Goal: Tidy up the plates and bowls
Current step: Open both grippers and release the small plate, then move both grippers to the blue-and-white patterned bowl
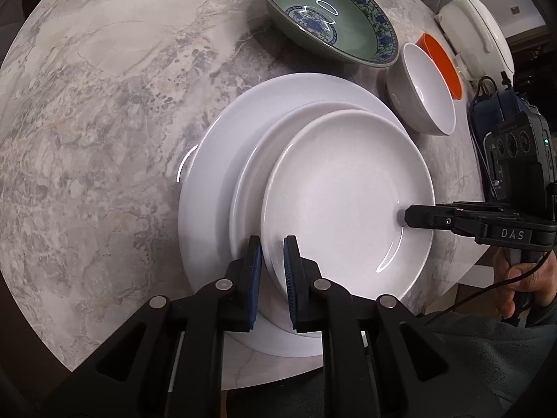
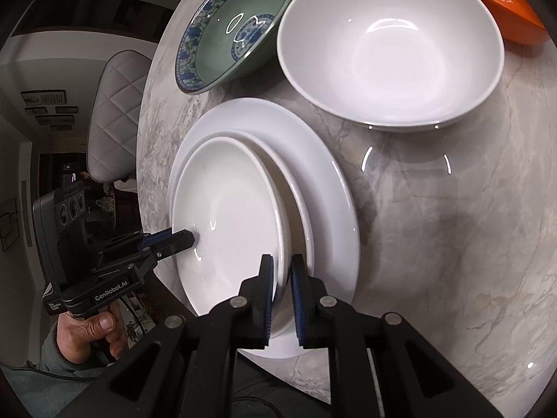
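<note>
Three white plates are stacked on the marble table: a large plate (image 1: 222,160) (image 2: 330,188) at the bottom, a middle plate (image 1: 254,174) (image 2: 299,202), and a small top plate (image 1: 348,188) (image 2: 226,216). My left gripper (image 1: 273,261) (image 2: 189,238) is shut on the top plate's near rim. My right gripper (image 2: 282,278) (image 1: 405,217) is shut on the same plate's opposite rim. The top plate sits off-centre and slightly tilted on the stack.
A green bowl with blue floral rim (image 1: 327,14) (image 2: 236,24), a white bowl (image 1: 428,87) (image 2: 390,45) and an orange bowl (image 1: 444,62) (image 2: 501,3) stand behind the stack. A white lidded pot (image 1: 477,28) sits far right. A quilted chair (image 2: 111,115) stands beyond the table edge.
</note>
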{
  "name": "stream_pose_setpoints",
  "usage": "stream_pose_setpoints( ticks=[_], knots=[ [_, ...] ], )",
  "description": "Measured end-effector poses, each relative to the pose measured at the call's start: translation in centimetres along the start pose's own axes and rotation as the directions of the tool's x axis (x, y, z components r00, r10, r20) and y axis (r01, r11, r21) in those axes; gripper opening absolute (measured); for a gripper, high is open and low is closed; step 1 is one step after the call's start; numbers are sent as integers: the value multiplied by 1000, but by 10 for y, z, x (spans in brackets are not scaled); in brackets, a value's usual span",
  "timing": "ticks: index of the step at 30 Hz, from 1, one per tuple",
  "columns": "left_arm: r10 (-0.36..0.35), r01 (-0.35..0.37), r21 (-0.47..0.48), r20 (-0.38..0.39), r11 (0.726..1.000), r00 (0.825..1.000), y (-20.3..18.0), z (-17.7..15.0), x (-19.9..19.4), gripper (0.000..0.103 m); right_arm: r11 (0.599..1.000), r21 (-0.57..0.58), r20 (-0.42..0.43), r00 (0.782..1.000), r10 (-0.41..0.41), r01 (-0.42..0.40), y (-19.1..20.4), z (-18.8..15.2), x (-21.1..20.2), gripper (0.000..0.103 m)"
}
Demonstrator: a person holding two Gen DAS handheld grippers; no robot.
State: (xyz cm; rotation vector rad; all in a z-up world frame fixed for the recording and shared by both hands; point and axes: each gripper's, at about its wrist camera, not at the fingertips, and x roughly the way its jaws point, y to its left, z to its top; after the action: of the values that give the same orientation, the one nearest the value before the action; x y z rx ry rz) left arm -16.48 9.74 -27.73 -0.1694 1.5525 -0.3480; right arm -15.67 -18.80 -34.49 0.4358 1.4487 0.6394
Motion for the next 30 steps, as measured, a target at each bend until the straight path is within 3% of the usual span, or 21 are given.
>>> stream_pose_setpoints(
  ticks=[3,7,9,10,11,13,15,16,25,30],
  knots=[
    [-4,4,-14,9,1000,1000,3,-1,-5,12,999,-29,-8,1000,-27,26,5,-2,2,12],
    [-40,41,-37,41,998,998,7,-1,-15,23,997,-57,-12,999,-48,47,10,-1,4,16],
    [-61,63,-33,61,997,996,8,1,-22,34,997,-70,-15,999,-47,46,13,-1,4,25],
    [-81,83,-27,73,996,994,7,3,-26,47,996,-77,-17,999,-49,48,16,-1,5,28],
    [-86,89,-22,86,996,993,4,4,-30,67,994,-92,-18,998,-54,52,20,-1,6,35],
    [-49,51,-9,118,999,992,4,8,-38,82,989,-130,-15,998,-68,65,29,-1,7,49],
    [-55,58,-22,129,998,990,8,13,-43,82,980,-173,-8,994,-105,102,39,-1,8,65],
    [-50,56,-36,136,998,989,11,15,-46,82,973,-194,-4,992,-128,125,43,-1,8,67],
    [-42,63,-114,178,992,983,44,31,-64,82,925,-298,20,970,-241,236,59,-2,9,73],
    [-44,67,-120,186,991,982,45,39,-64,82,860,-399,36,942,-332,319,72,-6,18,73]
  ],
)
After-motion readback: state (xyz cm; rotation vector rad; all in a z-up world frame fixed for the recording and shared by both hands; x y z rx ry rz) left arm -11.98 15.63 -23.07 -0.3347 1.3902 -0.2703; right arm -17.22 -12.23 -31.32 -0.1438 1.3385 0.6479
